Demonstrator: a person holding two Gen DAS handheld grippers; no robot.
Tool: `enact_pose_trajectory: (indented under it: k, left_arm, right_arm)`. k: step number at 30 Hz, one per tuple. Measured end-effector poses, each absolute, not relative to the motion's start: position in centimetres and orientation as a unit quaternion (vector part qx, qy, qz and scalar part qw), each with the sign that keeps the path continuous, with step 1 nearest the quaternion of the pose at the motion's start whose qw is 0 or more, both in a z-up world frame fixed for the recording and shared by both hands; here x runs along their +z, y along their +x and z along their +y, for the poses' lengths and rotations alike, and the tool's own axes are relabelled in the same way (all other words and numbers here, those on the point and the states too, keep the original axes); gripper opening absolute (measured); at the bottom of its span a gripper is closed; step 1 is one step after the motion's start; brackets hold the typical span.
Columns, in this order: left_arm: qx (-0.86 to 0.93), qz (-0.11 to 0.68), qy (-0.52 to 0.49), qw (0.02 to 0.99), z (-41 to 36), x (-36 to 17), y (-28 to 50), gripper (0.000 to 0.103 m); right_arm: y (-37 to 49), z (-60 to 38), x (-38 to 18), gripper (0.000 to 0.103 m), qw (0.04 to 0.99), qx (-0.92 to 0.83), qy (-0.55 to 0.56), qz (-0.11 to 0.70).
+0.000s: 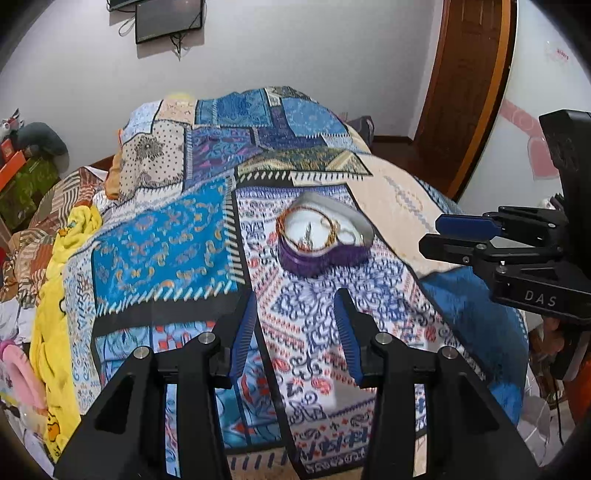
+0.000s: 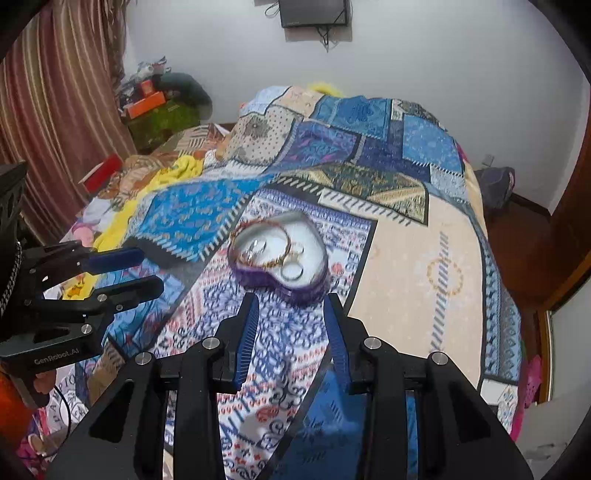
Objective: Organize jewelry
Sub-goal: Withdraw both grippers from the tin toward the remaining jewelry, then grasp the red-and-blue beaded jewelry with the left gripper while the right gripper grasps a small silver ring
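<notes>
Item one, nearest: my left tool (image 1: 295, 325), fingers spread, nothing between them, only patterned bedcover (image 1: 166, 236) below. My right tool (image 2: 290, 325), likewise parted and empty, hangs just short of the box.

Item two, just beyond both tools: heart-shaped jewelry box (image 2: 280, 288), purple fringed wall, pale lining, resting on the bed, lid not visible. Contents: gold bangles (image 2: 273, 258) leaning across the interior, rings (image 2: 291, 271) near the front wall, a smaller glinting piece at the left I cannot identify through blur.

Item three, far: yellow blanket (image 1: 62, 266) at the bed's left edge, wall-mounted screen (image 2: 314, 13) beyond.

Handling note, my judgement: pieces lie overlapped, so I'd steady the box wall with one tool and lift a single bangle by its raised edge with the other, slowly, lest rings snag and spill onto the busy print.
</notes>
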State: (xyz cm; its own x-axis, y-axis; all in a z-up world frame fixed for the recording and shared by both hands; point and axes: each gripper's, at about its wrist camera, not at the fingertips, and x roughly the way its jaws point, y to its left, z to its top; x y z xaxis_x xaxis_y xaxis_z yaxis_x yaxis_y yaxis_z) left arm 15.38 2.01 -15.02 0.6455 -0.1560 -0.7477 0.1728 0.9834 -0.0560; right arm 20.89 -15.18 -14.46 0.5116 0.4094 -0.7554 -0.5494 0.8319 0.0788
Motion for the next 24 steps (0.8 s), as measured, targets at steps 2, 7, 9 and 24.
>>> enact_pose_trajectory:
  k: [2,7,9,24]
  left_arm:
    - [-0.092,0.419,0.013,0.903,1.9,-15.6,15.1,0.043]
    - [-0.107,0.447,-0.001,0.888,1.3,-17.3,15.1,0.043]
    - [-0.111,0.455,-0.002,0.884,0.8,-17.9,15.3,0.043]
    - [-0.143,0.484,0.007,0.863,-2.7,-20.9,16.3,0.043]
  right_arm:
    - [20.5,-15.2,-15.0,0.033,0.861,0.279,-0.087,0.416]
    - [19.8,-15.4,-16.2,0.033,0.857,0.270,-0.096,0.428]
    - [19.7,-15.7,-16.6,0.033,0.855,0.270,-0.094,0.433]
    - [19.4,-16.9,-18.5,0.033,0.841,0.273,-0.071,0.462]
